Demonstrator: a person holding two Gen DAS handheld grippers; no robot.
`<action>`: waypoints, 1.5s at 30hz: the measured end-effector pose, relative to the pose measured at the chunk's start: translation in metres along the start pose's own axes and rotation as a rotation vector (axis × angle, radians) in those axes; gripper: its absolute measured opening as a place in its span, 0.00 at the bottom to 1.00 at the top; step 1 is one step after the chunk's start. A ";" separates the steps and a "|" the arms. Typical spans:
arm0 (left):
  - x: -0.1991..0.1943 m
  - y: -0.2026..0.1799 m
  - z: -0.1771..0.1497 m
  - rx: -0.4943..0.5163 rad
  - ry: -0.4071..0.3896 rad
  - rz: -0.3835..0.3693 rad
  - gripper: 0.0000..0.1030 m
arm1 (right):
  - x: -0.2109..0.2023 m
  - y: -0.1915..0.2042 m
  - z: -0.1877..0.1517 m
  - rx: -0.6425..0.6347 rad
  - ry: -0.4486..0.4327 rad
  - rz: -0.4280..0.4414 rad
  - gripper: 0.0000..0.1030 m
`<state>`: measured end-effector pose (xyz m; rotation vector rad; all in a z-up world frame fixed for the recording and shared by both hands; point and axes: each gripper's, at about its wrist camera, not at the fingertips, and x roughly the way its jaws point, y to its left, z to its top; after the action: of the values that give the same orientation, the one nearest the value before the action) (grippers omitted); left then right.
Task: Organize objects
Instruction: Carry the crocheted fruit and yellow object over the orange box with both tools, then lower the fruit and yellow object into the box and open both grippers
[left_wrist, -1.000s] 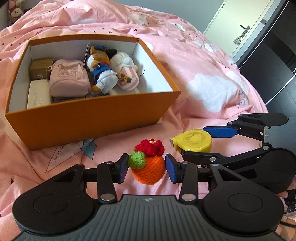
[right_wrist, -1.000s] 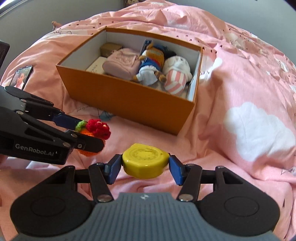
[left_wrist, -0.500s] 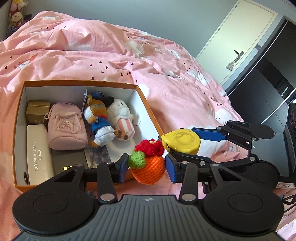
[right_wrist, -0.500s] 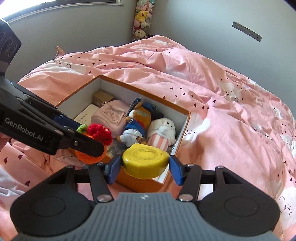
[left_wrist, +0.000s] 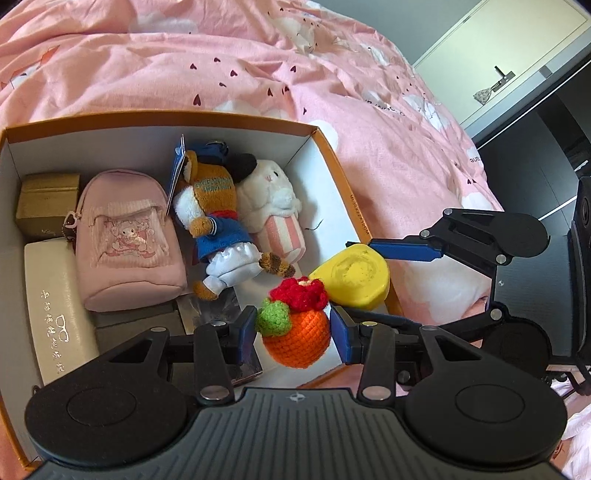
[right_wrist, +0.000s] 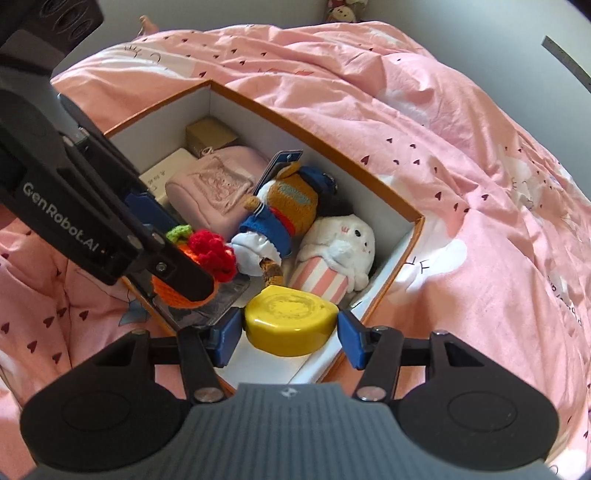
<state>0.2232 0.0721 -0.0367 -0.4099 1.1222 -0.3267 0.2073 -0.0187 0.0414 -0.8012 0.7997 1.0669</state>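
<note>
My left gripper (left_wrist: 293, 330) is shut on an orange crocheted fruit (left_wrist: 297, 338) with a red and green top. It holds it over the near right part of the orange box (left_wrist: 155, 117). My right gripper (right_wrist: 288, 334) is shut on a yellow tape measure (right_wrist: 290, 323) and holds it over the box's near right corner. The tape measure (left_wrist: 351, 275) also shows in the left wrist view, just right of the fruit. The fruit (right_wrist: 199, 262) shows in the right wrist view, partly hidden by the left gripper's finger.
The box (right_wrist: 388, 195) holds a pink pouch (left_wrist: 127, 240), a dressed plush toy (left_wrist: 218, 221), a white and pink striped plush (left_wrist: 275, 210), a gold box (left_wrist: 46, 203) and a white case (left_wrist: 55, 306). Pink bedding (left_wrist: 258, 62) surrounds it. A door (left_wrist: 517, 55) stands at the far right.
Both grippers have lifted their objects off the bedding and moved forward over the box. The view now looks down into the box from above.
</note>
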 end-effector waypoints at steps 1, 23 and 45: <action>0.005 0.002 0.001 -0.013 0.007 -0.005 0.47 | 0.005 0.001 0.001 -0.018 0.018 0.017 0.57; 0.063 0.014 -0.006 -0.207 0.062 0.112 0.48 | 0.063 -0.009 0.022 -0.191 0.265 0.117 0.57; 0.046 0.009 -0.012 -0.198 0.014 0.121 0.69 | 0.049 -0.009 0.029 -0.204 0.271 0.088 0.69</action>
<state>0.2306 0.0576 -0.0824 -0.5124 1.1918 -0.1122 0.2346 0.0246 0.0142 -1.1088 0.9715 1.1453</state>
